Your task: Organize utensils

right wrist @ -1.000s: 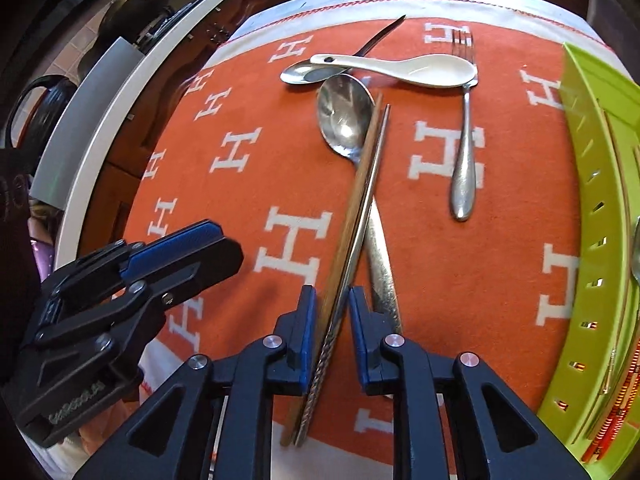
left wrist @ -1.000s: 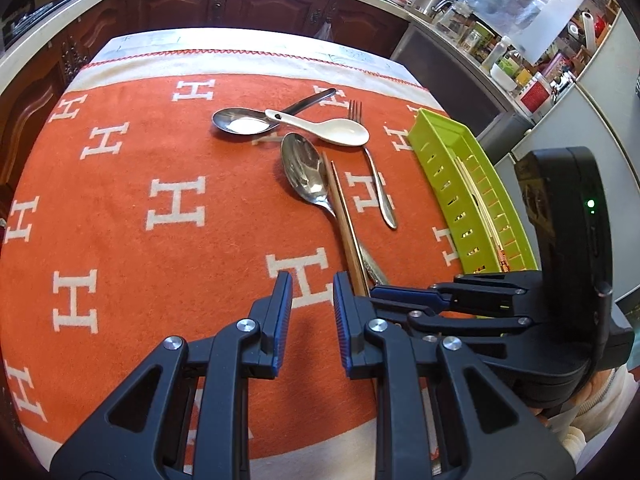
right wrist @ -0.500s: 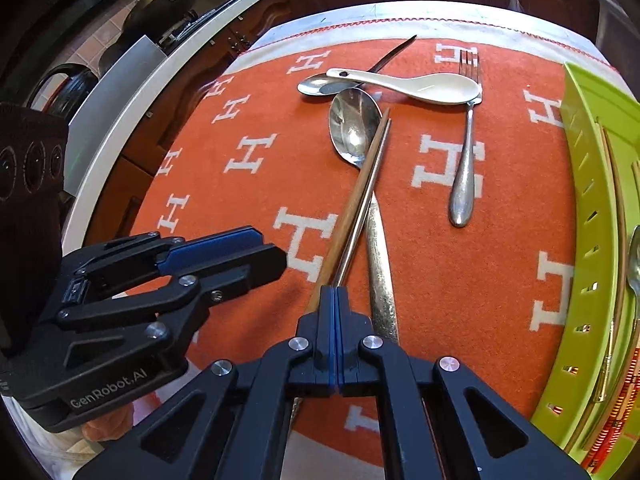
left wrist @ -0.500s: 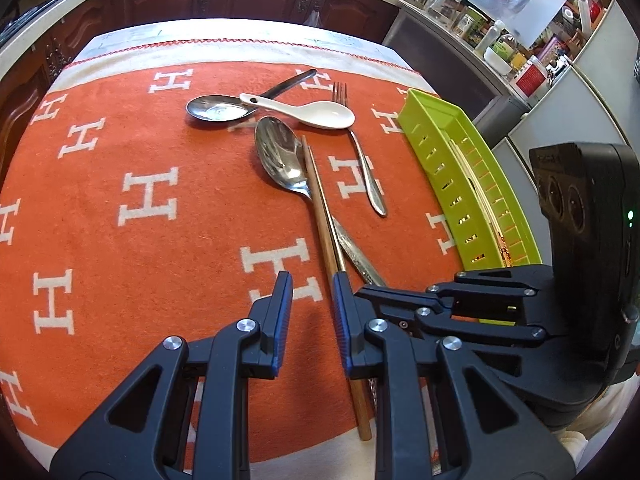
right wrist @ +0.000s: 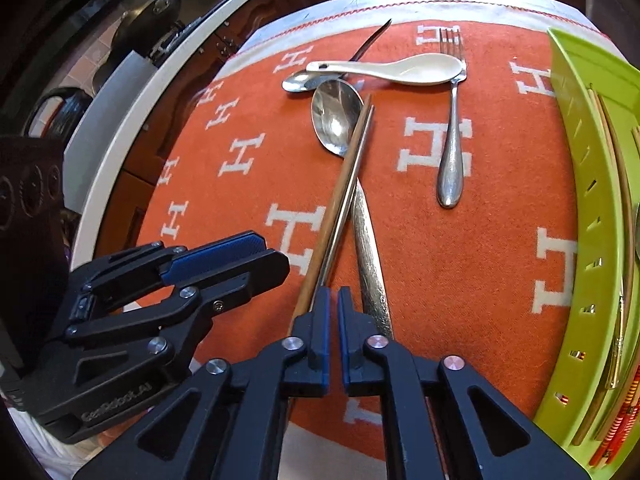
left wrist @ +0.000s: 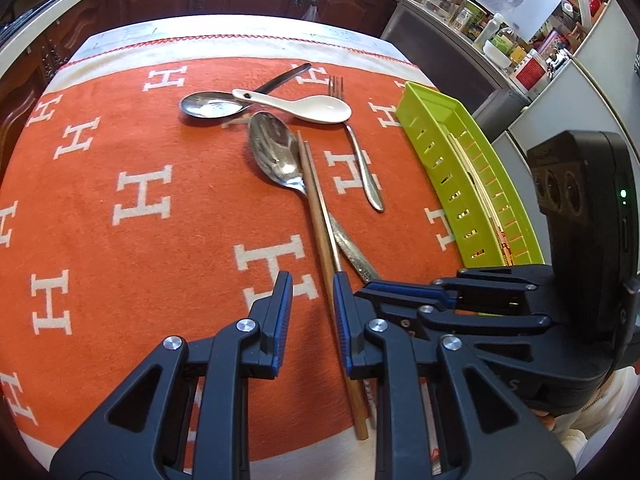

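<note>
The right gripper (right wrist: 334, 300) is opening, seemingly off the chopsticks (right wrist: 340, 196); the left gripper (left wrist: 312, 284) hangs empty, slightly apart.

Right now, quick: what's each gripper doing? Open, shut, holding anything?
Left gripper: open, holding nothing; the chopsticks run along one finger's edge.
Right gripper: jaws opening, narrow gap, nothing visible between them.

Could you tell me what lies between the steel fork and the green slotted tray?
Nothing; only bare orange cloth separates the fork from the tray, clearest in the right wrist view.
</note>
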`<state>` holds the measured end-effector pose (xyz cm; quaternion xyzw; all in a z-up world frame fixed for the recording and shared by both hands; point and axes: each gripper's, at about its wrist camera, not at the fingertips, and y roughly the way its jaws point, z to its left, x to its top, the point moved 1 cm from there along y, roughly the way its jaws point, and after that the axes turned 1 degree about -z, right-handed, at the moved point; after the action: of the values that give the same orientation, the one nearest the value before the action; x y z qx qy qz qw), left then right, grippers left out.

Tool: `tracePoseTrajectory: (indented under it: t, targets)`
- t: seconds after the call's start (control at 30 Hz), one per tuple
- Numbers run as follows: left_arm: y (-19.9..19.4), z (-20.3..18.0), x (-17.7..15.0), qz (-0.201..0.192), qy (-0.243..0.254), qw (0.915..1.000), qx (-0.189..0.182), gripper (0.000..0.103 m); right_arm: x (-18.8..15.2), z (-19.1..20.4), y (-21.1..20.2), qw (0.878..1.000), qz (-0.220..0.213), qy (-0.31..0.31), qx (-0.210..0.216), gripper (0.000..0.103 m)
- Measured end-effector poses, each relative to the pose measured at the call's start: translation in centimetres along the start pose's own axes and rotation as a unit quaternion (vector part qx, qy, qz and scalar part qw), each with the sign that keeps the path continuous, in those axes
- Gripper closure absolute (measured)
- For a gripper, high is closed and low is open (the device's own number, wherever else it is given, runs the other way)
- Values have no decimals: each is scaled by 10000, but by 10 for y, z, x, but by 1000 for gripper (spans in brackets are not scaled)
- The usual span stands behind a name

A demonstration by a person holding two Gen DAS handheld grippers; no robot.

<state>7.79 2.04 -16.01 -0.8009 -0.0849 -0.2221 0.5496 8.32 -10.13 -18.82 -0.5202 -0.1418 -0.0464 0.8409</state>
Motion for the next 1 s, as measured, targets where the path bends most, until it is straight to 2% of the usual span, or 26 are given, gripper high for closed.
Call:
tracePoseTrajectory:
  t: [0.2,0.43,0.53,0.6,0.67,0.73,0.83,1.0]
  targets:
    - [-5,3,-2,-40,-14,10000,17,85,0,4,5,9999,78,-53,-75,91]
    - [-14,7,-3,-113,-66,9999,70,85,-1,24,12,9968,-115,-372,-693,93]
    - [-13,1,-4,-75,31,9999,70,85,-5,28,11,9959,-169,-355,-812,96]
    - [-12,-3,-3,-85,67,9999,60,83,-7,22,8,9975,-165,-184,-669,98]
    - [-11,-7,-2,-95,84,9999,55,74,-10,14,0,9983,-214,14,-549,98]
    - [-8,-12,-2,-85,106,9999,48,71,-12,6,-11,9985,-302,151,-420,98]
    - [1,-19,-1,-25,176,9998,116,71,-16,-5,-30,9977,-504,377,-262,98]
    - [24,-25,-2,141,171,9981,568,73,-23,-17,-58,9956,-763,520,-154,98]
